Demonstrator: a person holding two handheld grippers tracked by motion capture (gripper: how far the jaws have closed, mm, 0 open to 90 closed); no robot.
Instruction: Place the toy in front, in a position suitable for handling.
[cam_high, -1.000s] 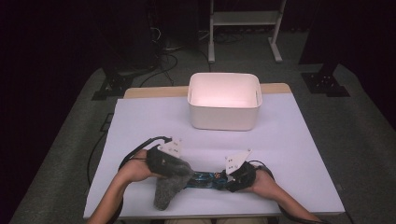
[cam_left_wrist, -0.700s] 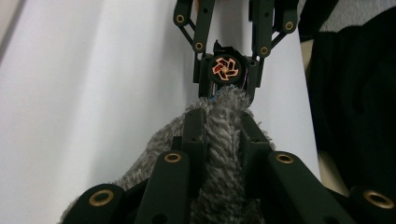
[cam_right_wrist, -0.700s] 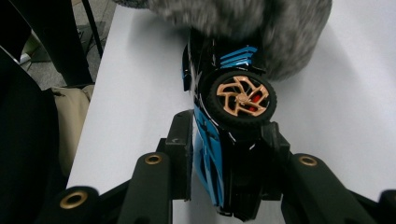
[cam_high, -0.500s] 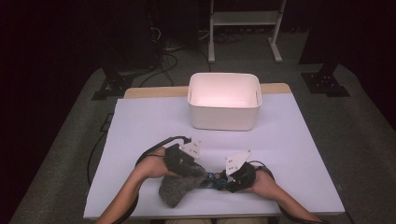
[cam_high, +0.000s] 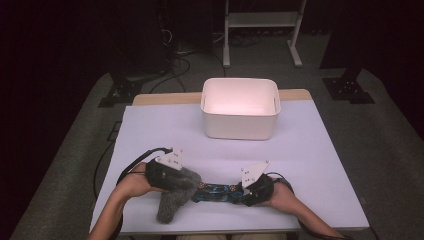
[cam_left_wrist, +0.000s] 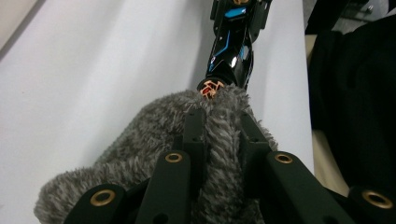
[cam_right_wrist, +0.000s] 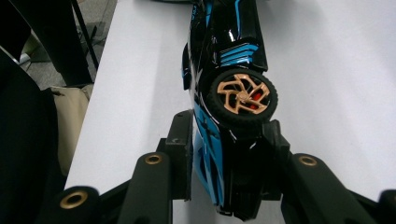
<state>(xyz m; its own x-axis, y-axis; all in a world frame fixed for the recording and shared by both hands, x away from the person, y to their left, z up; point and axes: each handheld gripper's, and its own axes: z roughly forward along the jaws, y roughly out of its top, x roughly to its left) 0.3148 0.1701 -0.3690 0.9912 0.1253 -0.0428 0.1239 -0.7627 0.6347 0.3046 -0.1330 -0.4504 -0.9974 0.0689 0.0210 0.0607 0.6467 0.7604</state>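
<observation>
Glossily black-blue toy car (cam_right_wrist: 224, 70), bronze wheels (cam_right_wrist: 242, 95)

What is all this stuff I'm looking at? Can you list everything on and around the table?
toy car: one, black and blue with orange-gold wheels, near the front edge of the table, lying on its side between the two tools
furry cloth: one, grey, at the toy car's left end, partly over the car's tip
bin: one, white, looks empty, at the back middle of the table
table: one, white top with a wooden strip at the far edge
metal stand: one, white, on the floor behind the table
left tool: one, black, shut on the furry cloth
right tool: one, black, shut on the toy car
forearms: two, coming in from the bottom edge
</observation>
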